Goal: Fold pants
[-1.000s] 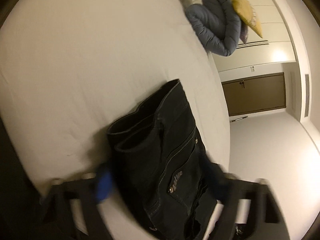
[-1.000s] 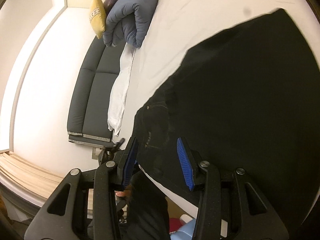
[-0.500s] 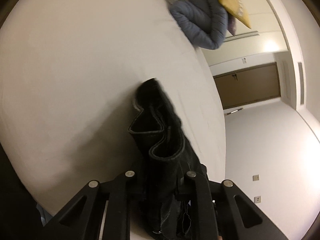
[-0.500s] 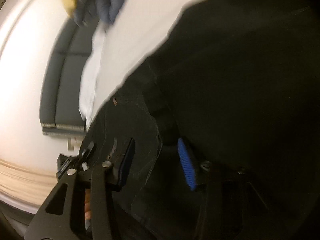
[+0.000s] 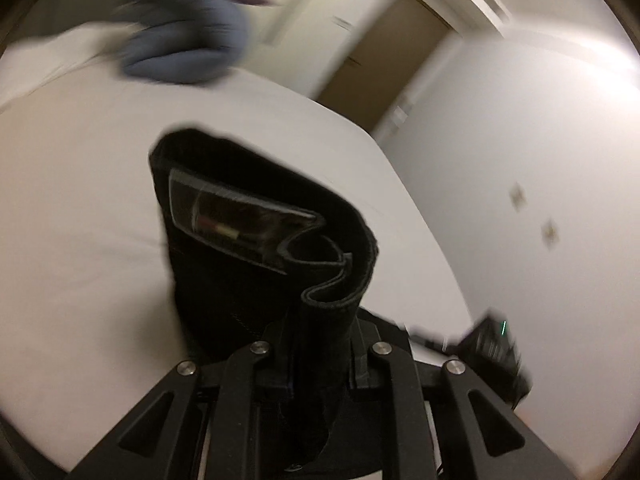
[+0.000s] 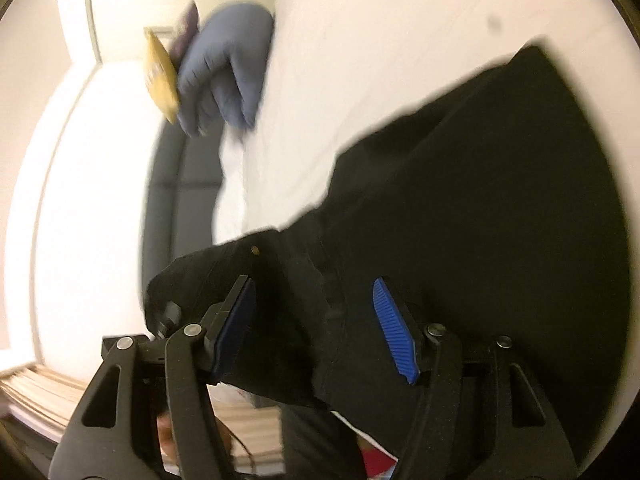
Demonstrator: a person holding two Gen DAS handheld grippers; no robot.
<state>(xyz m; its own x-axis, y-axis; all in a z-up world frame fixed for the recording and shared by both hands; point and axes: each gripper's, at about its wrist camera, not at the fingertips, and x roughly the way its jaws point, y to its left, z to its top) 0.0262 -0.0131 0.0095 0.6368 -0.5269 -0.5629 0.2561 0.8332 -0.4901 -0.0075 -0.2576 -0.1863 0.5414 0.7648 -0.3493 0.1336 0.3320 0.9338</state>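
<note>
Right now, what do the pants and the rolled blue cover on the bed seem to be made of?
The pants look like black denim, matte: thick stitched seams, a rolled waistband and a small metal rivet show. The left tool is shut on them. The blue cover seems a soft padded fabric, perhaps quilted; its puffy folds suggest filling, but blur hides the weave. The right tool stands open over the pants.

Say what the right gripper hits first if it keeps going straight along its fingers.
Likely the black pants: the right gripper is open, dark fabric fills the gap between its blue pads. The white bed lies beyond. Depth is unclear.
</note>
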